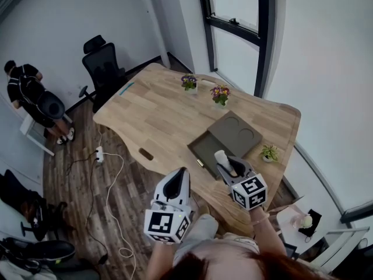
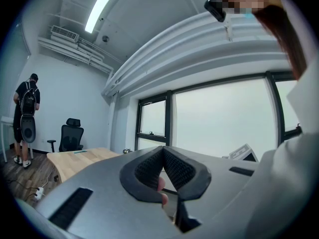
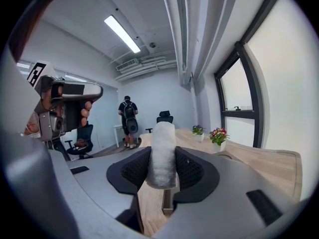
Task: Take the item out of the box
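Office room with a long wooden table (image 1: 157, 112), big windows on the right. Right gripper (image 3: 162, 158) pinches a white fuzzy cylinder (image 3: 162, 141) between its dark pads, and the cylinder stands upright, its top sticking out above the jaws. In the head view the right gripper (image 1: 232, 169) holds that cylinder (image 1: 222, 158) at the near end of the open grey box (image 1: 204, 146); cannot tell whether the bottom is clear of the box. Box lid (image 1: 236, 133), with two round recesses, lies touching the box on its far right side.

Left gripper (image 2: 163, 152) has its jaws pressed together at the tips and nothing is held, with a fingertip (image 2: 160, 185) showing behind the pads. In the head view the left gripper (image 1: 181, 174) is off the table's near edge, well apart from the box.

Two flower pots (image 1: 189, 82) (image 1: 220, 94) sit toward the far end, a small green plant (image 1: 269, 152) near the right edge. Black office chair (image 1: 104, 67) stands at the far left corner. Person (image 1: 26, 92) with a backpack stands by the left wall. Power strip (image 1: 99, 154) and cables lie on the floor.
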`<state>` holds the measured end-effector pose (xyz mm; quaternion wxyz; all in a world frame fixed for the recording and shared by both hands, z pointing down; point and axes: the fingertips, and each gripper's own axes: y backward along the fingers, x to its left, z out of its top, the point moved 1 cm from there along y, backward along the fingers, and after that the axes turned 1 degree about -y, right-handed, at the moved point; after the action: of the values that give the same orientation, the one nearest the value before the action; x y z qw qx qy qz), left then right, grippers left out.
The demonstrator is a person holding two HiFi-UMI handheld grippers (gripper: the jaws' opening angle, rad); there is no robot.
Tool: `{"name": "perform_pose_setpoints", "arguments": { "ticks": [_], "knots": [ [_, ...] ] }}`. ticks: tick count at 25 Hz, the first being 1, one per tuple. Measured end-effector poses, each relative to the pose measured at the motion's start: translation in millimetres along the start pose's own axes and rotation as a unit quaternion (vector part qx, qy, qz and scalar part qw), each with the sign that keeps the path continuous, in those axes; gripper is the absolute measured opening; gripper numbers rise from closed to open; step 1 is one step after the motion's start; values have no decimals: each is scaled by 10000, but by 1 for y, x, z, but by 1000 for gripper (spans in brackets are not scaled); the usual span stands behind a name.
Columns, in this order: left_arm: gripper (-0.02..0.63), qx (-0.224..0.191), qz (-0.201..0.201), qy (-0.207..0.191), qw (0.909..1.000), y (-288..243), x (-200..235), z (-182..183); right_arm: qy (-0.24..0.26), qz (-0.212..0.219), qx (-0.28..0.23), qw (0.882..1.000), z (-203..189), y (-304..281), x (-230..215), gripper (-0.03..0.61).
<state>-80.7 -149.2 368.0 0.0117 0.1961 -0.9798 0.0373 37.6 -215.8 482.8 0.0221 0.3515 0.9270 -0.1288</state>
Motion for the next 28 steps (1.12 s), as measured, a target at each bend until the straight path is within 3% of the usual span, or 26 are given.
{"name": "perform_pose_setpoints", "arguments": {
  "ticks": [28],
  "knots": [
    [0,-115,6,-129,9999,55,-45,3,202,-130,-789,9966,40,91,34,137]
  ]
}}
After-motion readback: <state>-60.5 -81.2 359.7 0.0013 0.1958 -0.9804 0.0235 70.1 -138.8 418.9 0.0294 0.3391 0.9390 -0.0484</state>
